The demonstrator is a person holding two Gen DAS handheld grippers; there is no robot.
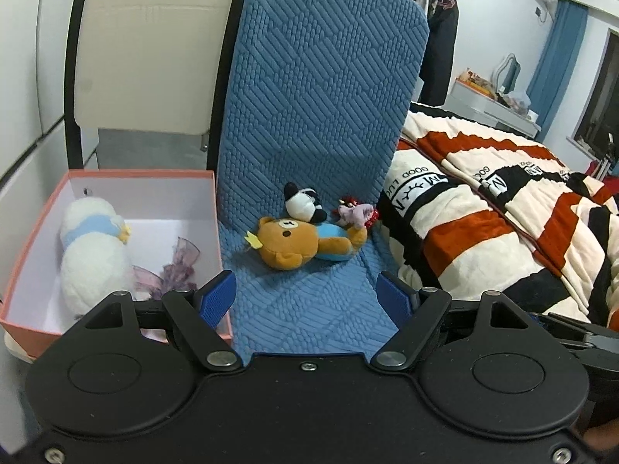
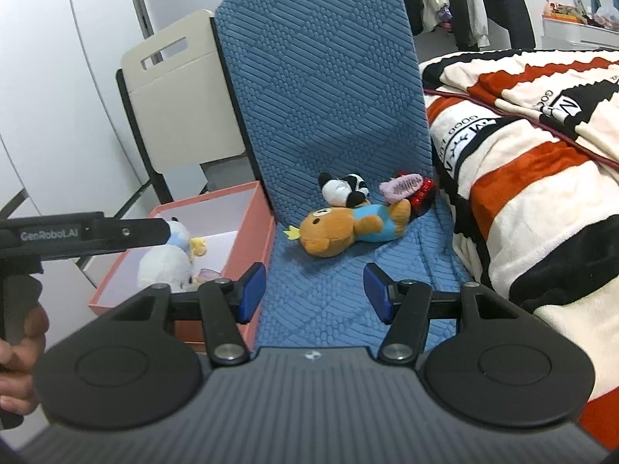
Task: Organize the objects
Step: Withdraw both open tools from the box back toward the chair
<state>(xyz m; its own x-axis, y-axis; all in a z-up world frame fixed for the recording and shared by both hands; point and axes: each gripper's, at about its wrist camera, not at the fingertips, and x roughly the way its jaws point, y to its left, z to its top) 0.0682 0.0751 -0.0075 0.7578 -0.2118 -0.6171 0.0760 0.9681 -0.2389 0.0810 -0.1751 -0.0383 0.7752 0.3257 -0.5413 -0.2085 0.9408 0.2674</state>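
Right wrist view: both grippers, right (image 2: 315, 294) & left (image 1: 307, 297), gape wide w/ nothing held; brown plush bear in blue shirt (image 2: 350, 228) lies at 12 o'clock on blue quilted chair seat (image 2: 309, 309), panda plush (image 2: 344, 189) touching it at its 12, so a sloppy grab prob snags both or knocks one off, short of pink cardboard box (image 2: 255, 239) at 9.

A blue quilted chair (image 1: 321, 116) stands between a beige chair (image 1: 151, 46) and a striped-blanket bed (image 1: 503, 208).

Blue quilted chair cushion (image 1: 305, 301) carrying brown plush bear in blue shirt (image 1: 301, 245), black-and-white plush toy (image 1: 303, 203) and small pink plush (image 1: 356, 212), grouped, touching. Beside it, cream chair (image 1: 147, 58) carrying pink cardboard box (image 1: 35, 321).
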